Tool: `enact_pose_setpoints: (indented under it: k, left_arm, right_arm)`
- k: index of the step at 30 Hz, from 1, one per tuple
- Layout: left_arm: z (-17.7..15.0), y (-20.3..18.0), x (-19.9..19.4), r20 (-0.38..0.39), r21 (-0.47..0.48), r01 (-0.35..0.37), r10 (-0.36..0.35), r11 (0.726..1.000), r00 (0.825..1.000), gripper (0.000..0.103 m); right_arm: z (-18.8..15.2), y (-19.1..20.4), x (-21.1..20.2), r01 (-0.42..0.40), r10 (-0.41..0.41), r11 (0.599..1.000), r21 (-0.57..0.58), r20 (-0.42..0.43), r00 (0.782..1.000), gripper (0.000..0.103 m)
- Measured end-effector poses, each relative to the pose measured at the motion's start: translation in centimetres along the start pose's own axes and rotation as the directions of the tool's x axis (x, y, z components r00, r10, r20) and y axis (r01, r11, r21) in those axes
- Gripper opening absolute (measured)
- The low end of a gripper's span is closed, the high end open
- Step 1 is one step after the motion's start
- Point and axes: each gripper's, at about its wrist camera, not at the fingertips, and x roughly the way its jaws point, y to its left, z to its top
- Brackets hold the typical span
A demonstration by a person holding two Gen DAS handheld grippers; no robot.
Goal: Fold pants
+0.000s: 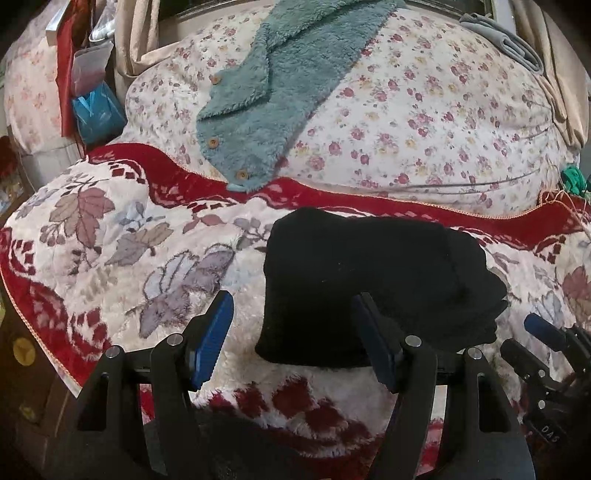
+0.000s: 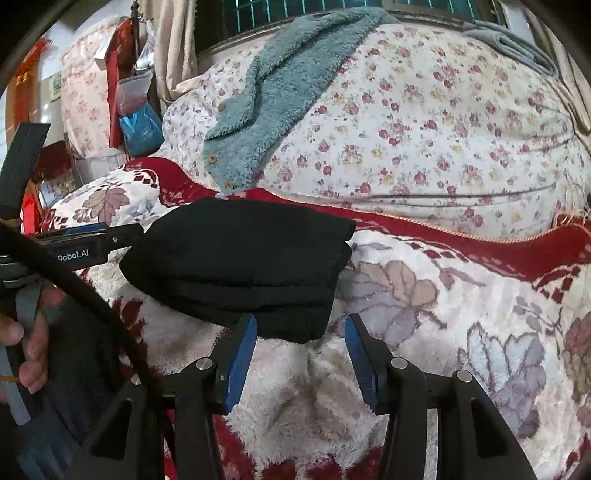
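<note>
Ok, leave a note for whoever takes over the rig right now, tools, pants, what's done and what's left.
Left tool: open, holding nothing, at the near edge of the pants.
Right tool: open, holding nothing, just short of the pants' near corner.
Black pants: folded into a compact stack of layers on the red-and-cream blanket; the teal fleece garment lies behind.
Done: folding appears finished.
Left: probably just neaten the edges.

A home bedroom: a bed spread with a plush red-and-cream leaf-pattern blanket [image 1: 110, 258] and a rose-print quilt [image 1: 424, 122], a teal fleece garment [image 1: 266, 92] lying at twelve o'clock, beige curtains [image 2: 173, 48] and a barred window [image 2: 295, 11] behind.
</note>
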Motion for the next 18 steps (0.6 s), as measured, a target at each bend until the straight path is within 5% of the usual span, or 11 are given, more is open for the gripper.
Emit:
enact_pose_setpoints:
  k: [16, 18]
  left_arm:
    - [0.2, -1.1, -0.6, 0.023, 0.051, 0.020, -0.022, 0.998, 1.000, 0.068]
    - [0.2, -1.4, -0.9, 0.041, 0.066, 0.016, -0.019, 0.998, 0.999, 0.086]
  right_arm:
    - [0.0, 0.7, -0.1, -0.010, 0.010, 1.000, -0.027, 0.005, 1.000, 0.048]
    - [0.0, 0.8, -0.1, -0.010, 0.010, 0.999, -0.030, 0.007, 1.000, 0.048]
